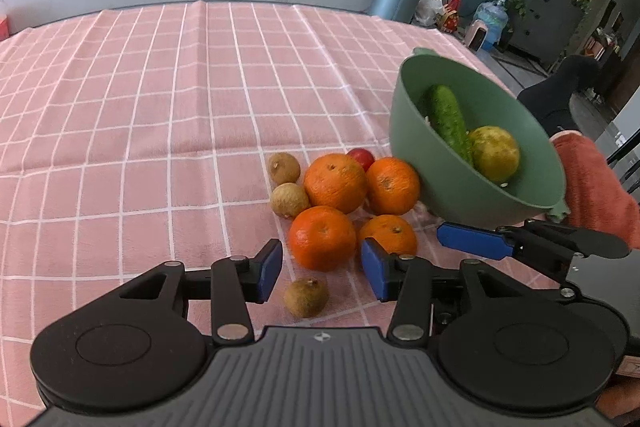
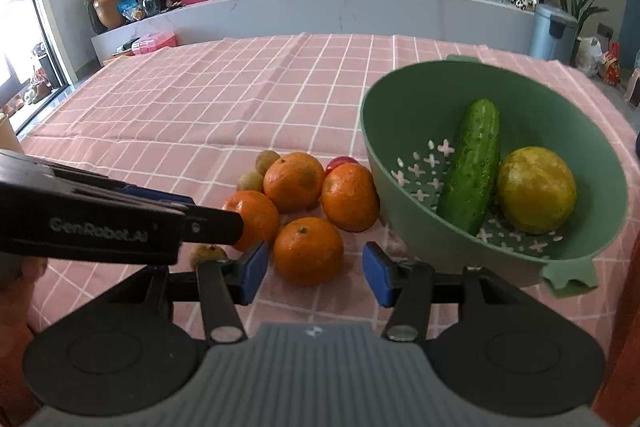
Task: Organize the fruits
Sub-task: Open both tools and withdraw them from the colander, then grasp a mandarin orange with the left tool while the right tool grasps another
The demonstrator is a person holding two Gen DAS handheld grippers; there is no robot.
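Several oranges (image 1: 335, 182) lie in a cluster on the pink checked cloth, with three brown longans (image 1: 283, 167) and a small red fruit (image 1: 361, 157) beside them. My left gripper (image 1: 322, 273) is open, low over the cloth. The nearest orange (image 1: 322, 237) sits just ahead of its blue pads and one longan (image 1: 306, 297) lies between them, untouched. My right gripper (image 2: 315, 275) is open too, with an orange (image 2: 308, 251) just ahead of its pads. A green colander bowl (image 2: 400, 95) to the right holds a cucumber (image 2: 474, 167) and a yellow-green citrus (image 2: 536, 189).
The left gripper's black body (image 2: 120, 223) reaches in from the left of the right wrist view, over the fruit pile. A person's orange sleeve (image 1: 592, 187) is behind the bowl. The pink cloth (image 1: 160, 107) stretches far and left. A grey counter (image 2: 320, 7) runs behind the table.
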